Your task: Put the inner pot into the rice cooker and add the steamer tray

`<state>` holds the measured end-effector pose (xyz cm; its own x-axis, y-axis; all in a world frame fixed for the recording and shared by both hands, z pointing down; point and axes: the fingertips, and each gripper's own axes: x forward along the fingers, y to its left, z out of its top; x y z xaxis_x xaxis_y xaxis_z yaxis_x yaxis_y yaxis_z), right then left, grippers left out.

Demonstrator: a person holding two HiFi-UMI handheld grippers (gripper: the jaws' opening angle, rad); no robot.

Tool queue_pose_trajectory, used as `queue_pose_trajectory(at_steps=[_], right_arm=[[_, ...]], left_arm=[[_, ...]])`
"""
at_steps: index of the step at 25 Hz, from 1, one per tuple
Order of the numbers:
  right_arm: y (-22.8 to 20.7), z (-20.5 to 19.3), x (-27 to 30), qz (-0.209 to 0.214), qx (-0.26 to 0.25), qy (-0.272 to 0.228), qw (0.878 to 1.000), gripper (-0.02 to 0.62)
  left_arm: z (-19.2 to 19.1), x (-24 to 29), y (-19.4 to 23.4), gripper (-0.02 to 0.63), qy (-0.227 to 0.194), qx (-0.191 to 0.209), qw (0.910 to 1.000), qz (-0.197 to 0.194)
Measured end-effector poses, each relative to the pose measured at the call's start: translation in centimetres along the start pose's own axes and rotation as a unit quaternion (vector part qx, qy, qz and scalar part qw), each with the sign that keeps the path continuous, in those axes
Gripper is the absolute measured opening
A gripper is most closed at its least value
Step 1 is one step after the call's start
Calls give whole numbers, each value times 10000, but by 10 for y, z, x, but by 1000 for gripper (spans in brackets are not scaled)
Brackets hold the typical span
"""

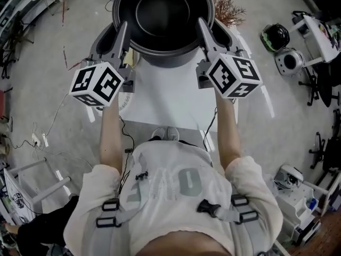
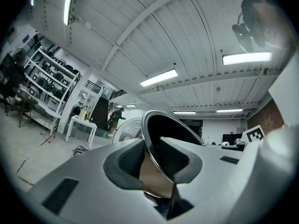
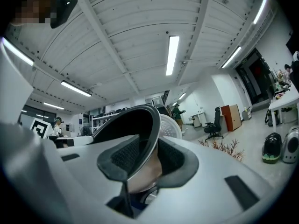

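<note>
Grey floor [image 1: 42, 105], perhaps a table [image 1: 165, 105], half hidden behind inner pot [image 1: 162, 15], rim in pinch of left tool [image 2: 156, 167] and right tool [image 3: 147, 160]

The left tongs [image 2: 156, 167] fill the lower half of the view. Their two dark pads [image 2: 122, 166] are clamped either side of the thin rim of the inner pot [image 2: 166, 127], which sits tilted, black inside and bare metal outside. Out at nine o'clock stand white shelves [image 2: 46, 85]. A person [image 2: 115, 118] stands by dark stairs just left of the pot. Strip lights [image 2: 159, 77] cross the ribbed ceiling near twelve.
</note>
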<state>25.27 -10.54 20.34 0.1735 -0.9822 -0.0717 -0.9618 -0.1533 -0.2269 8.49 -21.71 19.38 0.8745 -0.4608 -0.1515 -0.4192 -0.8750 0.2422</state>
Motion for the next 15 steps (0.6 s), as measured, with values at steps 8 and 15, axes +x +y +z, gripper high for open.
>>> queue_pose_trajectory(at_steps=[8,15], right_arm=[[-31,-10,31,-103,24,252,9996,129],[-52,-46,58,-471,171,783,9957,130]], left_arm=[[-22,46,18,97,338,52,9991,270],[-56,73,44,97,745,-64,9965,381]])
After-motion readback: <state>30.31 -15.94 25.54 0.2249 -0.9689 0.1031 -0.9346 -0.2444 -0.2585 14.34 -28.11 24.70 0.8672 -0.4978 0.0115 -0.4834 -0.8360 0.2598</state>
